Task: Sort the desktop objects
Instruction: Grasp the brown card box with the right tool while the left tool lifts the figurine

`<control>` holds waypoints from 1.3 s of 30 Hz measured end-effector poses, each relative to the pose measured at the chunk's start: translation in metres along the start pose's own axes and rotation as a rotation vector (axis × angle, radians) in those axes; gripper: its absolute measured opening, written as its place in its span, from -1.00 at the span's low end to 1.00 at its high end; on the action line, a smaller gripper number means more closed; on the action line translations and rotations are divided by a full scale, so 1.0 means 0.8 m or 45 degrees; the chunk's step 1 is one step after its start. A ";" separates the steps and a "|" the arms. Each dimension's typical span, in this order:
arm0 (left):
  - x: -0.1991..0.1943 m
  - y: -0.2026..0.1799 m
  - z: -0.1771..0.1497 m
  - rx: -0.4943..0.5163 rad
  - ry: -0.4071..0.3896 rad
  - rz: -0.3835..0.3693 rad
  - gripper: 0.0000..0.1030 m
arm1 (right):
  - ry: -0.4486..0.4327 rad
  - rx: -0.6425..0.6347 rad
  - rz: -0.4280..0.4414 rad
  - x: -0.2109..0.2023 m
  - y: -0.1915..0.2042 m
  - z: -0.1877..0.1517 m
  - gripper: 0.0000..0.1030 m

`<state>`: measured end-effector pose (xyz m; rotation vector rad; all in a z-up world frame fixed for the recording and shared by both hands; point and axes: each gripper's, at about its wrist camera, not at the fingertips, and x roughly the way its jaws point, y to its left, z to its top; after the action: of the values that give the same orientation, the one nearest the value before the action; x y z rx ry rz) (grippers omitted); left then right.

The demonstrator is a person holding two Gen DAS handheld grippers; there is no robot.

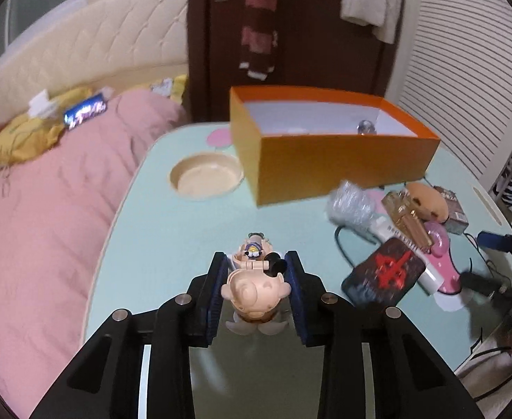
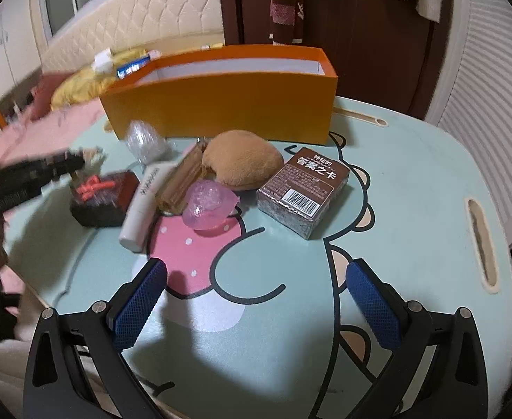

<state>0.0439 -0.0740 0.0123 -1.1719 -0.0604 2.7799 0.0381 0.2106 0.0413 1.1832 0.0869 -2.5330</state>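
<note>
Because the left claw [image 1: 257, 281] pinches only the round toy [image 1: 254, 288] by its sides, it may slip before reaching the box [image 1: 325, 171] ahead, while the right claw [image 2: 256, 300] gapes empty.

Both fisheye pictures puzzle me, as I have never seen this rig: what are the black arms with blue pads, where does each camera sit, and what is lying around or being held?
No robot here: a person carries a two-finger gripper in each hand, each with a camera looking forward along its fingers. The left wrist view shows the left gripper shut on a small toy figure over a mint-green table. The right wrist view shows the right gripper open and empty. Ahead stands an open orange box. In front of it lie a brown plush, a brown card box, a pink plastic piece, a white tube and a dark card case. A round recess sits in the tabletop.
</note>
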 end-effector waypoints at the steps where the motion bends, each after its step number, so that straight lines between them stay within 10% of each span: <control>1: 0.002 0.001 -0.004 -0.002 -0.001 -0.002 -0.41 | -0.008 0.011 0.008 -0.002 -0.002 0.001 0.96; 11: 0.004 -0.009 -0.008 0.049 -0.015 0.022 -0.41 | -0.007 0.308 -0.064 0.017 -0.065 0.048 0.56; 19: 0.004 -0.013 -0.008 0.050 -0.019 0.026 -0.41 | 0.023 0.195 -0.132 0.044 -0.045 0.067 0.41; 24: 0.003 -0.012 -0.009 0.048 -0.021 0.025 -0.42 | 0.038 0.055 -0.229 0.055 -0.023 0.060 -0.18; 39: -0.038 -0.009 0.029 -0.015 -0.134 -0.054 -0.42 | -0.058 0.131 -0.140 0.013 -0.035 0.073 -0.18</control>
<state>0.0489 -0.0705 0.0511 -1.0137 -0.1099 2.8059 -0.0205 0.2224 0.0691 1.1885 0.0110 -2.6874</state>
